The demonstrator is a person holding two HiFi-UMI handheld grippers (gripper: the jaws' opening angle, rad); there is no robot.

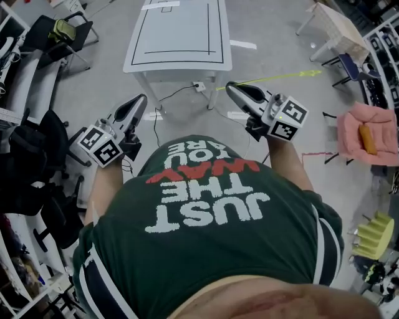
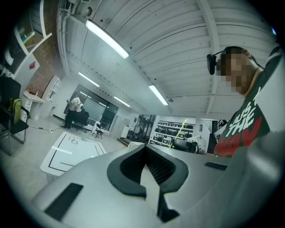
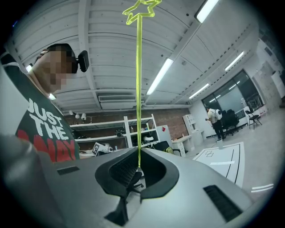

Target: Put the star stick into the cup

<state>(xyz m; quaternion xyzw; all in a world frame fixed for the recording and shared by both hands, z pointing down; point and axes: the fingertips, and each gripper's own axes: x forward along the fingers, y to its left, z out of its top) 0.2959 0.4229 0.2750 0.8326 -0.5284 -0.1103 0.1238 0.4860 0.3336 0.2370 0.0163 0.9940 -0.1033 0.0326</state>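
Observation:
My right gripper (image 1: 230, 88) (image 3: 139, 165) is shut on the thin yellow-green star stick (image 3: 138, 89). In the right gripper view the stick rises straight from the jaws to its star (image 3: 141, 10). The head view shows the star stick (image 1: 274, 78) reaching out to the right over the floor. At my left side, my left gripper (image 1: 141, 101) (image 2: 145, 153) has its jaws together with nothing between them. Both grippers are held level in front of my green shirt. No cup shows in any view.
A white table (image 1: 177, 37) with black lines stands just ahead on the grey floor. Black chairs (image 1: 59, 34) and shelving line the left. A pink seat (image 1: 365, 134) and a yellow ribbed object (image 1: 374, 235) are at the right. Another person (image 3: 216, 116) stands far off.

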